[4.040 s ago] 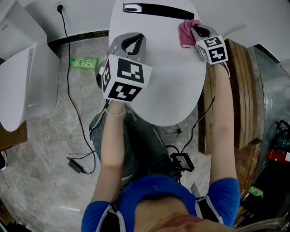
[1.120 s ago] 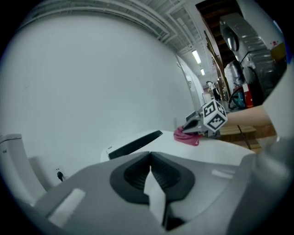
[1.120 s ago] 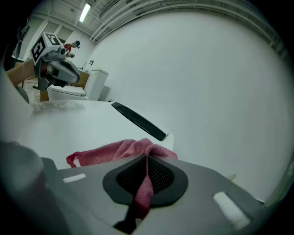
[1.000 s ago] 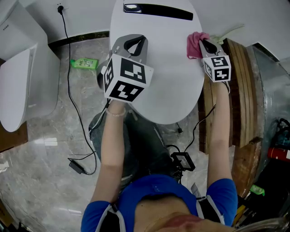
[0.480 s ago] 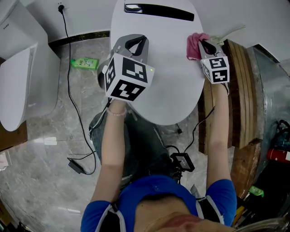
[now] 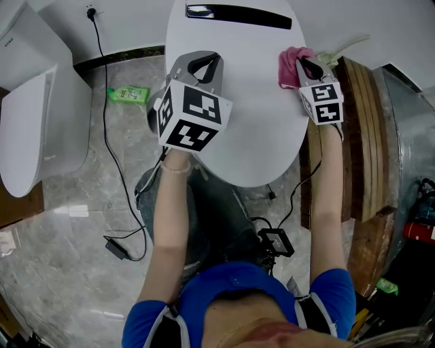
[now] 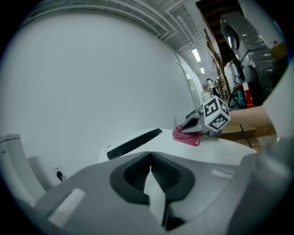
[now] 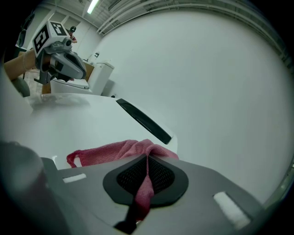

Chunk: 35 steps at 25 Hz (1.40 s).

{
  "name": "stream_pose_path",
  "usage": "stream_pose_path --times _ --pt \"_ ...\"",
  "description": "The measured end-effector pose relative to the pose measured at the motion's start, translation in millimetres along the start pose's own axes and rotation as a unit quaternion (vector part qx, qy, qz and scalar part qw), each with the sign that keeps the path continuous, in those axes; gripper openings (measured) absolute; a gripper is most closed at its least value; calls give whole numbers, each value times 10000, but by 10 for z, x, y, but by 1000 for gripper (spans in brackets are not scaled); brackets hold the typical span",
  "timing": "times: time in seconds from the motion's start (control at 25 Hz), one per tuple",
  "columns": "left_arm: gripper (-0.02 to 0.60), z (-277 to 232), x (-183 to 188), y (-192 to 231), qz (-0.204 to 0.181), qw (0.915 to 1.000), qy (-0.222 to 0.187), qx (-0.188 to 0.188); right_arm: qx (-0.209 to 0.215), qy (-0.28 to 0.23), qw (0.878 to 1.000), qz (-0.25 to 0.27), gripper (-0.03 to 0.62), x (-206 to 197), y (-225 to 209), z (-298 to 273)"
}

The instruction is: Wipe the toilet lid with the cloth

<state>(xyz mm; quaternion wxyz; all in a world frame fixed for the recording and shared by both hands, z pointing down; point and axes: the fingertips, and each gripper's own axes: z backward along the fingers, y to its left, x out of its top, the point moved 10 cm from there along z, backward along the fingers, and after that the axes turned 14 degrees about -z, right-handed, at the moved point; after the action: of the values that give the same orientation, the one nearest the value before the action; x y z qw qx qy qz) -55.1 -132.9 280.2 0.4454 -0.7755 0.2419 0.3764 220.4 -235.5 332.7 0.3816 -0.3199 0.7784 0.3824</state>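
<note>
Pinching cloth [image 6: 290, 66] on lid [image 6: 253, 129] rt edge | rt tool [image 8: 147, 159] clamped | lt tool [image 7: 150, 158] together

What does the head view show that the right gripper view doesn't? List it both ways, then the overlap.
Head view only: the green bottle and black cable on the floor. Right gripper view only: close up, the right tool shut on a fold of the pink cloth. Both: the white toilet lid, its black bar, the cloth, and the left tool.
</note>
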Motion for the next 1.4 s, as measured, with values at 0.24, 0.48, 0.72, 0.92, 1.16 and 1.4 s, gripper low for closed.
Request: stream_pose_path --times 0.24,0.48,0.72,0.92,1.16,1.4 --pt "3 -5 -4 2 0 10000 -3 -20 -83 120 9996 244 -8 50 64 -16" --pt "3 -1 -7 -7 0 10000 -9 -26 -116 241 9982 538 -8 86 123 -30" --pt "3 1 0 -18 -26 10000 -16 -70 -51 221 9982 550 -8 132 191 -40" --pt "3 14 0 -17 -35 10000 -29 -81 8 205 9978 631 -8 183 275 -44" --pt "3 16 -4 -17 -51 9999 -22 -116 88 208 9970 741 -8 238 367 -64" --pt "3 38 -1 -20 -60 9999 -36 -118 163 176 9964 810 -8 294 468 -71"
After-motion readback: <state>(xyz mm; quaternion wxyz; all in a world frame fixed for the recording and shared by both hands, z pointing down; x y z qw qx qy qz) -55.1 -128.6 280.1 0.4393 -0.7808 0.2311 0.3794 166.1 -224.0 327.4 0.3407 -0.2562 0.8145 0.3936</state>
